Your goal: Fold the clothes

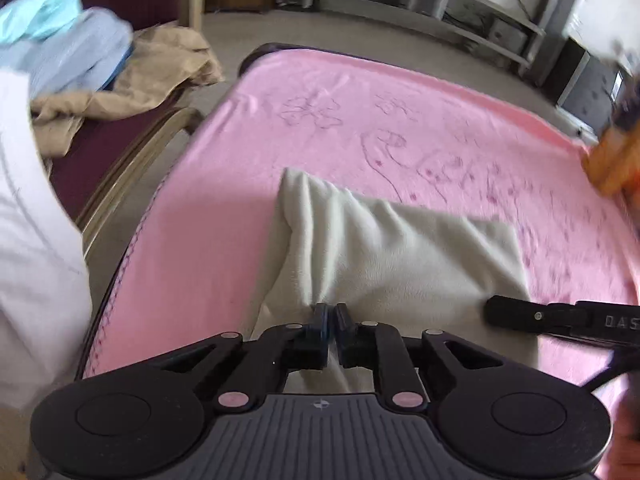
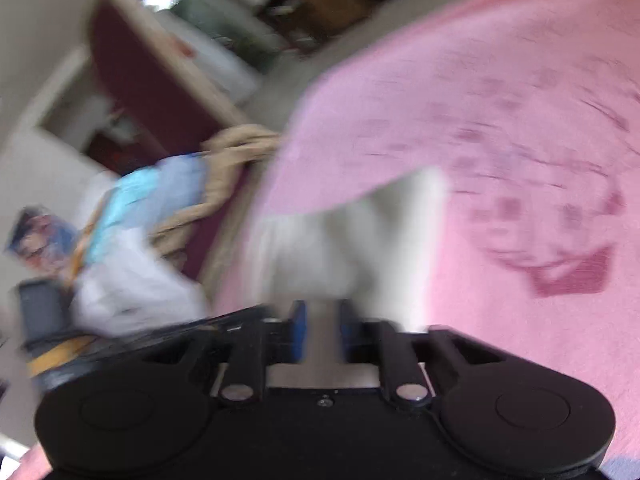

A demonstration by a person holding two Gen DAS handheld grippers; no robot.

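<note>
where the white cloth (image 1: 384, 248) lay on the pink blanket (image 1: 400, 128), it was found partly folded, with creases running toward its near edge. the left gripper (image 1: 330, 312) was observed at that near edge, its jaws drawn almost together and a bunched fold of the cloth pinched between them. the cloth was seen to be gathered into pleats at the point of grip and spread flatter toward the far right corner.

in the left wrist view, a black finger of the right gripper (image 1: 516, 314) was noted just beside the cloth's right near corner, low over the blanket; contact could not be confirmed. in the right wrist view, which was heavily blurred, the right gripper (image 2: 323, 320) was recorded with its jaws parted by a clear gap. the white cloth (image 2: 352, 240) was seen ahead of the fingers, but nothing could be made out held between them.

the blanket was marked with purple flower and line drawings. to the left of it, a chair (image 1: 108, 148) with a dark red seat was observed, and on it a pile of clothes (image 1: 80, 60) in pale blue, turquoise and tan. metal shelving (image 1: 460, 4) was noted against the far wall.
</note>
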